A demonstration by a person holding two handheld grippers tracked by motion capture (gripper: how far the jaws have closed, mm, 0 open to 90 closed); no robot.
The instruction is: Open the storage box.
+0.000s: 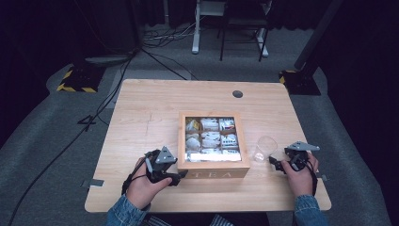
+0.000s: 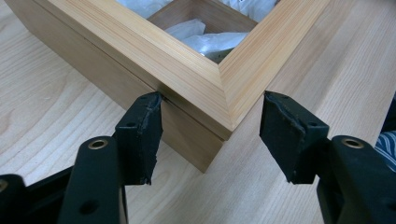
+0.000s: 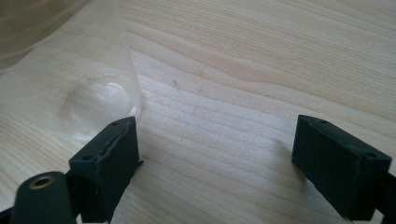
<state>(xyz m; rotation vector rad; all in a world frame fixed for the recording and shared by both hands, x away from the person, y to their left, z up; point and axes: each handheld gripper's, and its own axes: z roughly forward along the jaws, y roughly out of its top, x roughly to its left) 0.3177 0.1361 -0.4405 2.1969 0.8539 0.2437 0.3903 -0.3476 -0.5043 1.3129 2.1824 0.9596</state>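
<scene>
Your left gripper (image 1: 181, 174) sits at the near left corner of the wooden tea box (image 1: 213, 165), at about seven o'clock from the box's middle. Its jaws are spread wide and grip nothing. In the left gripper view that corner (image 2: 224, 119) pokes between them: the left pad (image 2: 140, 133) is at the seam under the lid frame, the right pad (image 2: 289, 133) stands clear of the wood. Judging by that, the step is to catch the lid's edge and lift, so seat both pads on the frame above the seam, not across the body.

Your right gripper (image 1: 278, 164) is parted too and empty, just beside the clear plastic cup (image 1: 265, 148) at three o'clock from the box. One pad (image 3: 112, 158) seems to brush the cup's base (image 3: 95, 100), though the clear wall makes that hard to tell. Move it gently; the cup looks light and may tip.
</scene>
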